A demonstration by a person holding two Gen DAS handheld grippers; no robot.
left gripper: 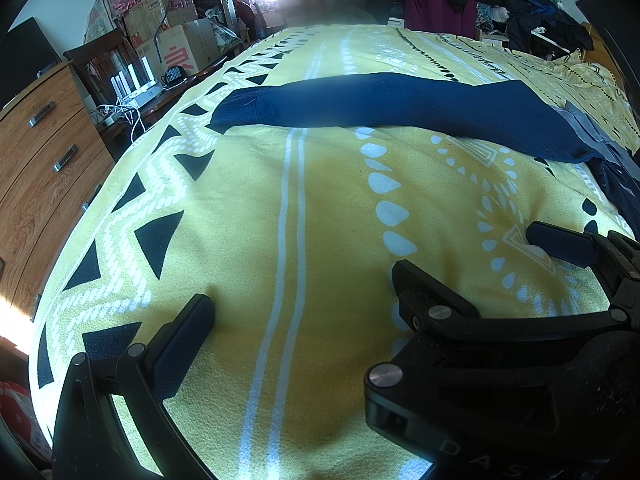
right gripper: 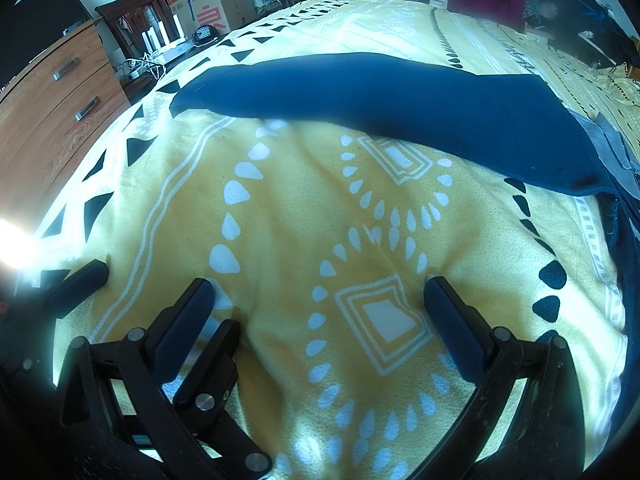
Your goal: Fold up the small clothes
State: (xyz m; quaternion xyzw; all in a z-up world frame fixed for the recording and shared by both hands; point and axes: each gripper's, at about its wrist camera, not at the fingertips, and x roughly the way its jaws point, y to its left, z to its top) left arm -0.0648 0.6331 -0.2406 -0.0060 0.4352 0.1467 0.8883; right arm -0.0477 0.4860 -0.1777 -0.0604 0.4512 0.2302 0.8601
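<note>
- The garment (left gripper: pixel 400 106) is a dark blue piece lying flat across the bed (left gripper: pixel 328 240), already folded into a long narrow band that runs from near the bed's left edge toward the right.
- At its right end a grey lining or panel (right gripper: pixel 612 144) shows; more dark cloth (right gripper: pixel 628 264) trails down the right edge of the bed. I cannot tell whether that is the same garment.
- The left gripper (left gripper: pixel 304 284) is spread wide and holds nothing; it sits low over bare bedspread, well short of the garment.
- The right gripper (right gripper: pixel 318 286) is likewise spread and empty, just beside the left one, which shows at the left of its view.
- Handling, as I judge it: soft, light knit-like cloth, limp, not fragile. It will sag and unfold if lifted by one point, and may drag on the textured bedspread.
- Best hold: pinch both layers at the near edge, one gripper toward each end of the band, so the fold carries over evenly.
- Risk: catching the bedspread along with the garment.
</note>
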